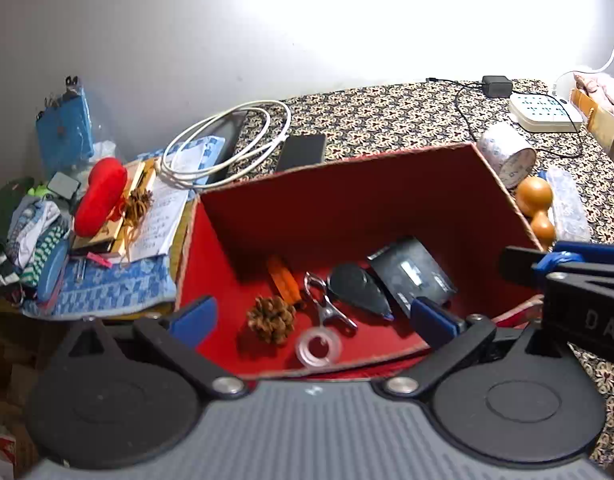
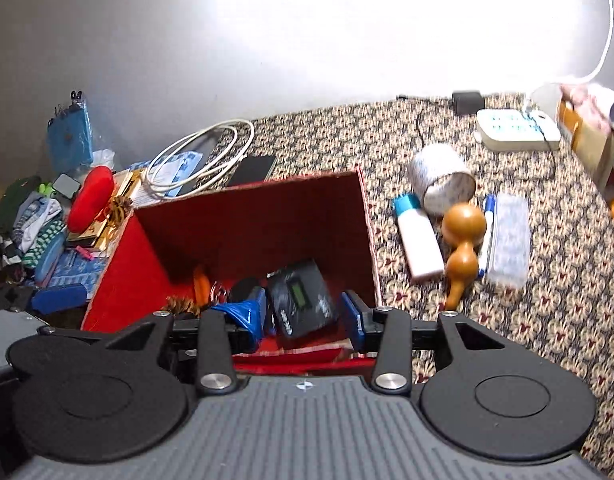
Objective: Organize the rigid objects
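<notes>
An open red box holds a pine cone, a clear tape roll, a metal clip, an orange item, a black oval case and a black device with a small screen. My left gripper is open and empty above the box's near edge. My right gripper is open over the box's near right corner, with the black device lying between its fingers below. A wooden gourd, a white bottle, a pen and a clear case lie right of the box.
A patterned cloth covers the table. A tape roll, calculator and black adapter lie at the back right. A white cable, phone, red cushion and clothes crowd the left.
</notes>
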Tool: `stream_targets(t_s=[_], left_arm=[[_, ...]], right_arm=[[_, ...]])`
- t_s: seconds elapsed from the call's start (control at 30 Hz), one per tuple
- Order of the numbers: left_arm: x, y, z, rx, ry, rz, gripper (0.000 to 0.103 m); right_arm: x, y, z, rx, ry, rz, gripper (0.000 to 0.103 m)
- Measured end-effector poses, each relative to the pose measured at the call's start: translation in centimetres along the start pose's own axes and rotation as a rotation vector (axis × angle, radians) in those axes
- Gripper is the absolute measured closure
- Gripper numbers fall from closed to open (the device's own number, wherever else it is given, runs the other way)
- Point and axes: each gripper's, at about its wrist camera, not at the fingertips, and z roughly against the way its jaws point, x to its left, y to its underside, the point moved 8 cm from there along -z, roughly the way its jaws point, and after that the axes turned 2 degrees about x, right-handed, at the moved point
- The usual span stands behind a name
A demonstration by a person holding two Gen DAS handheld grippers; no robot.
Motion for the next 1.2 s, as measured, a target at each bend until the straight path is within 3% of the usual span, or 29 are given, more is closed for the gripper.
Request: stream_targets(t_s=[0.23, 0.63, 1.2], left_arm=[[1.7, -0.7, -2.2, -0.016, 0.014, 0.003, 0.0], [2.7, -0.7, -5.1, 0.009, 0.038, 0.033, 0.0], [2.9, -0.2, -3.4, -0.029, -0.016, 0.052, 0.0]], right_arm=[[0.1, 0.2, -2.0, 0.028, 0.017, -0.077, 0.078], [1.2, -0.3, -4.4, 0.065, -0.004, -0.038, 0.078], [1.4, -0.6, -3.3, 0.018, -0.051, 0.029, 0.078]])
